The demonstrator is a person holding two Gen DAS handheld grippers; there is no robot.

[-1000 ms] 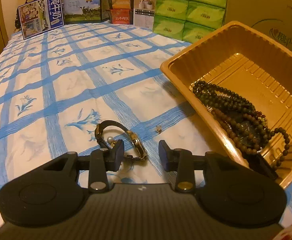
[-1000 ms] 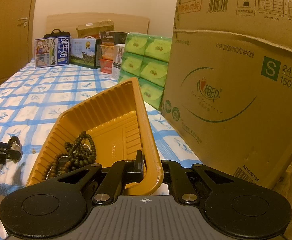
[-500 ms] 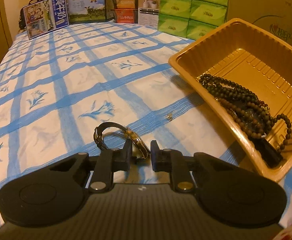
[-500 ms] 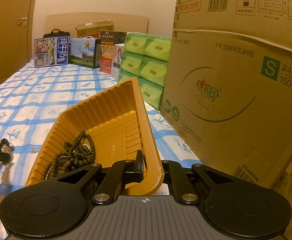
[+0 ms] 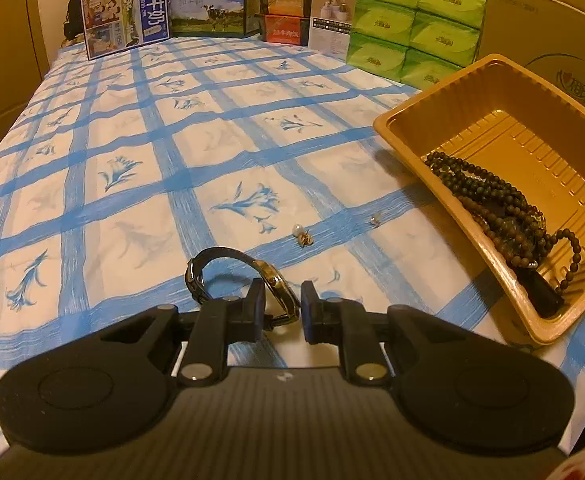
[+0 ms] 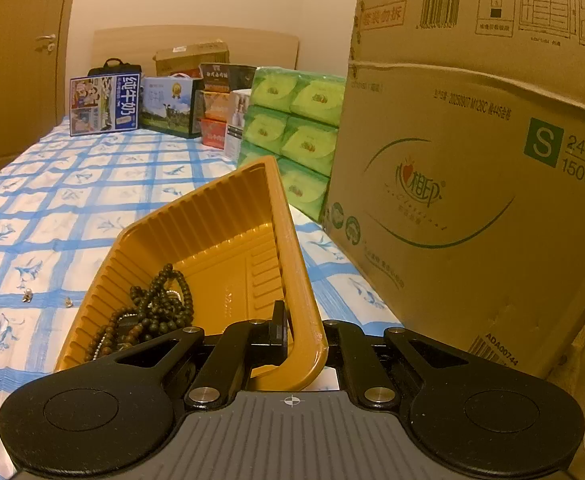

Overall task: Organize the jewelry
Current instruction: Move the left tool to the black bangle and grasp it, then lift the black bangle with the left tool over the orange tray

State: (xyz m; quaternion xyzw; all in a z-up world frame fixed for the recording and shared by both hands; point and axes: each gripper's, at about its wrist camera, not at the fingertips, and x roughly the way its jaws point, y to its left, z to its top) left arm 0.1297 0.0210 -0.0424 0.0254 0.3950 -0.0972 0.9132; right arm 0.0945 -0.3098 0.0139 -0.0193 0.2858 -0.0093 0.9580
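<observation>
Wristwatch sits btwn the left gripper fingers, gold case clamped narrow, dark strap looping out to the left just above the blue-checked bedsheet. 2 small earrings lie on the sheet just beyond it: 1 w/ a pearl, another nearer the tray. Orange plastic tray sits to the right, tilted, w/ dark bead strands piled in its low corner. Right gripper is pinched tight on the tray's near rim. Big cardboard box stands just beside the tray, green tissue packs behind.
</observation>
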